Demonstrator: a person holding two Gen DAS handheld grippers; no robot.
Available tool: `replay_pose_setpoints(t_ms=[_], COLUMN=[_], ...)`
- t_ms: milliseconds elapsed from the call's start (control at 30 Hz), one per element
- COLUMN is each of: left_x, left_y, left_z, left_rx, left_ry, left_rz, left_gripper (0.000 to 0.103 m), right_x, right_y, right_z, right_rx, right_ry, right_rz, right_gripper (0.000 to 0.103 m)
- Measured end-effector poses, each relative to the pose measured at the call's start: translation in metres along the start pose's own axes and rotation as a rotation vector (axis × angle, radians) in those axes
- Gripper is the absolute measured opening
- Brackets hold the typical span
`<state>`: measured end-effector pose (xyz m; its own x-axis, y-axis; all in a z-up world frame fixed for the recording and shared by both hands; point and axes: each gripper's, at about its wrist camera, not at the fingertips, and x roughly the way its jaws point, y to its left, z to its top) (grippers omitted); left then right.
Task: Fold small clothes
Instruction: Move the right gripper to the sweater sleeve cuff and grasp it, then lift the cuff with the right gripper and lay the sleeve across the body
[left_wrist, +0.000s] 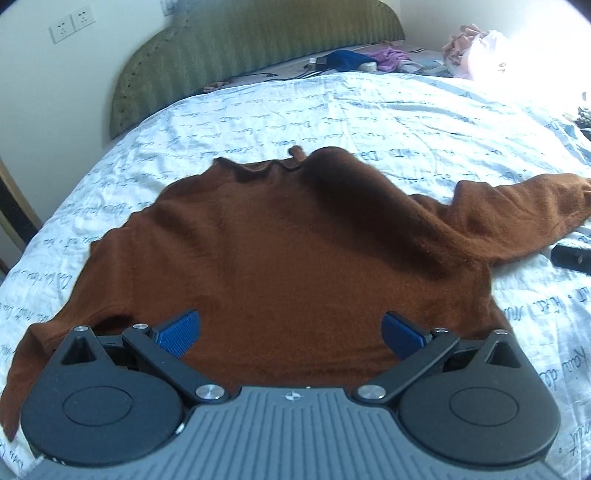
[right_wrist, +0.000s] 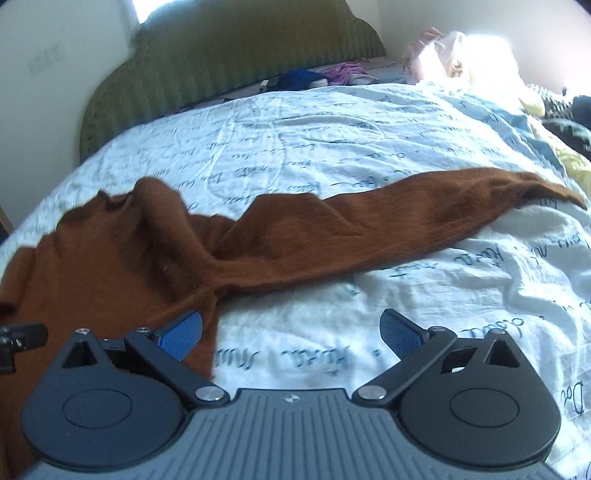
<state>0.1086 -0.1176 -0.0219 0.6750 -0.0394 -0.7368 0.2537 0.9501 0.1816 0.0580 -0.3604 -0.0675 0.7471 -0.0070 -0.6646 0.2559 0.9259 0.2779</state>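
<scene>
The fuzzy rust-brown knit sweater (left_wrist: 280, 236) lies spread flat on the white script-printed bedsheet (left_wrist: 332, 110), ready for folding. Left gripper (left_wrist: 290, 332) hovers over its hem, jaws apart and empty. Right gripper (right_wrist: 291, 334) straddles the side edge, jaws apart; one sleeve (right_wrist: 388, 218) trails toward 2 o'clock.

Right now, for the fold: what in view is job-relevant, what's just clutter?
Job:
- brown sweater, spread flat on the bedspread, one sleeve stretched out sideways
- left gripper, open over the hem
- right gripper, open, holding nothing

Lying about:
- dark blue cloth and purple cloth by the headboard
- pink bundle
</scene>
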Motion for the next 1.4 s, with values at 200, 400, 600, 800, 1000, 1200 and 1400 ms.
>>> replay_pose_setpoints(t_ms=[200, 400, 600, 800, 1000, 1200, 1400], left_x=[0.024, 0.039, 0.057, 0.073, 0.067, 0.057, 0.046], left_y=[-0.012, -0.017, -0.019, -0.024, -0.021, -0.01, 0.024], left_z=[0.009, 0.007, 0.013, 0.018, 0.02, 0.024, 0.02], left_rx=[-0.017, -0.034, -0.052, -0.088, -0.093, -0.082, -0.13], left_ry=[0.026, 0.056, 0.105, 0.174, 0.139, 0.102, 0.108], left_rz=[-0.175, -0.186, -0.167, -0.138, -0.055, 0.093, 0.052], left_gripper=[0.103, 0.103, 0.103, 0.103, 0.103, 0.103, 0.103], right_x=[-0.01, -0.001, 0.03, 0.039, 0.038, 0.018, -0.005], right_y=[-0.134, -0.242, -0.286, -0.29, -0.281, -0.231, -0.161], right_z=[0.044, 0.081, 0.098, 0.097, 0.1, 0.118, 0.132], right_rx=[0.263, 0.504, 0.604, 0.588, 0.556, 0.425, 0.328], right_ry=[-0.064, -0.099, -0.07, -0.059, -0.069, -0.166, -0.226], right_rz=[-0.089, -0.099, -0.026, -0.008, -0.007, 0.015, 0.095], right_gripper=[0.103, 0.103, 0.103, 0.045, 0.01, 0.009, 0.009])
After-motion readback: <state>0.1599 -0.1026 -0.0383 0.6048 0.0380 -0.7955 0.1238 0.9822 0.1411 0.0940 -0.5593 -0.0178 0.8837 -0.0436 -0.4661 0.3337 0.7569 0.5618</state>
